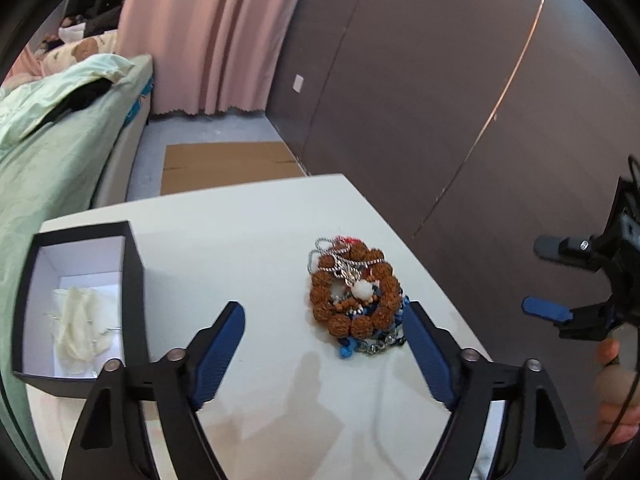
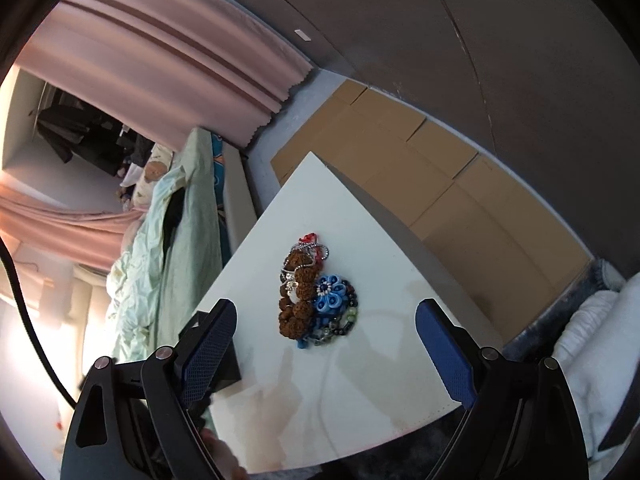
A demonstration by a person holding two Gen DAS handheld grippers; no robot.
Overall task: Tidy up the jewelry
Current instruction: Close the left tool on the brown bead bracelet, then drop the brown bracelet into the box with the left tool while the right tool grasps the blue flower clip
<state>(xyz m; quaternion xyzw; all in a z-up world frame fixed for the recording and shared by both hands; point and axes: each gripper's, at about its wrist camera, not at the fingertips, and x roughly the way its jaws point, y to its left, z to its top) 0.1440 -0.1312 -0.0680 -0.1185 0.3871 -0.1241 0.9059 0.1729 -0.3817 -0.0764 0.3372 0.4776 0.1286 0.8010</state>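
Jewelry pile (image 1: 354, 290) lies lengthwise away from cam on table (image 1: 248, 220); both tools released.

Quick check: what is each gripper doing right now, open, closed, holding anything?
Left gripper: open, empty, jewelry pile ahead of it.
Right gripper: open, empty.

Jewelry pile (image 1: 354, 294) on table (image 1: 256, 216); box (image 1: 80, 304) left.
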